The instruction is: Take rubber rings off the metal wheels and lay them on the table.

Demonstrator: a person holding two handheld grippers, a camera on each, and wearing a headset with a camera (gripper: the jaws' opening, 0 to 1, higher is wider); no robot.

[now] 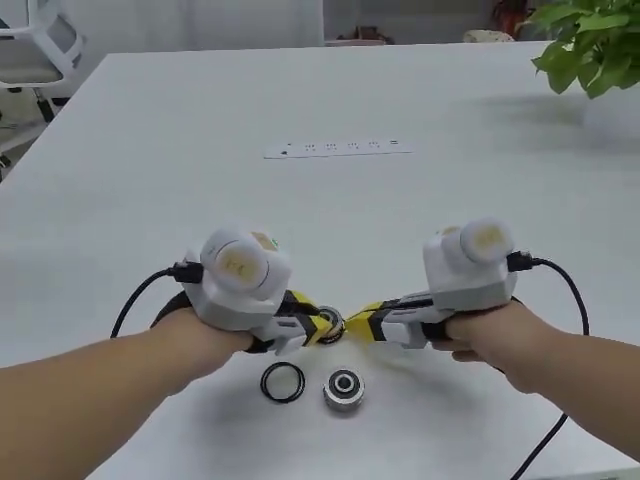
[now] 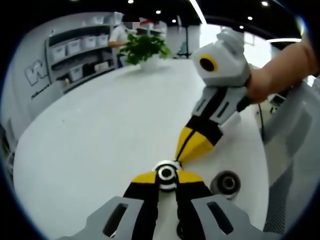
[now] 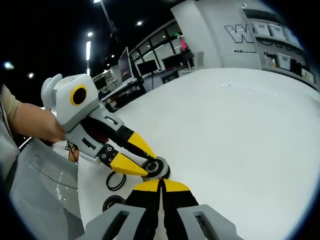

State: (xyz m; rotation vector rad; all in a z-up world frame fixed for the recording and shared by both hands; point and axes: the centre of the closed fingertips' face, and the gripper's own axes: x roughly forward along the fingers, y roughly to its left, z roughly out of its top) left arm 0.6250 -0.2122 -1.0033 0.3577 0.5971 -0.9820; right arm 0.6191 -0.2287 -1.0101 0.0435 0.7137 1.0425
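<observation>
My left gripper (image 1: 320, 327) is shut on a small metal wheel (image 1: 330, 322) held just above the white table (image 1: 400, 220). In the left gripper view its yellow-tipped jaws clamp the wheel (image 2: 166, 171) from both sides. My right gripper (image 1: 352, 318) comes in from the right with its jaws shut, tips touching the wheel's rim (image 3: 157, 167). Whether rubber is pinched between them is too small to tell. A loose black rubber ring (image 1: 282, 382) lies on the table in front of the grippers, with a bare metal wheel (image 1: 344, 389) just to its right.
A white power strip (image 1: 338, 149) lies mid-table, far beyond the grippers. A potted plant (image 1: 590, 45) stands at the far right corner and an office chair (image 1: 35, 45) at the far left. Black cables trail from both grippers.
</observation>
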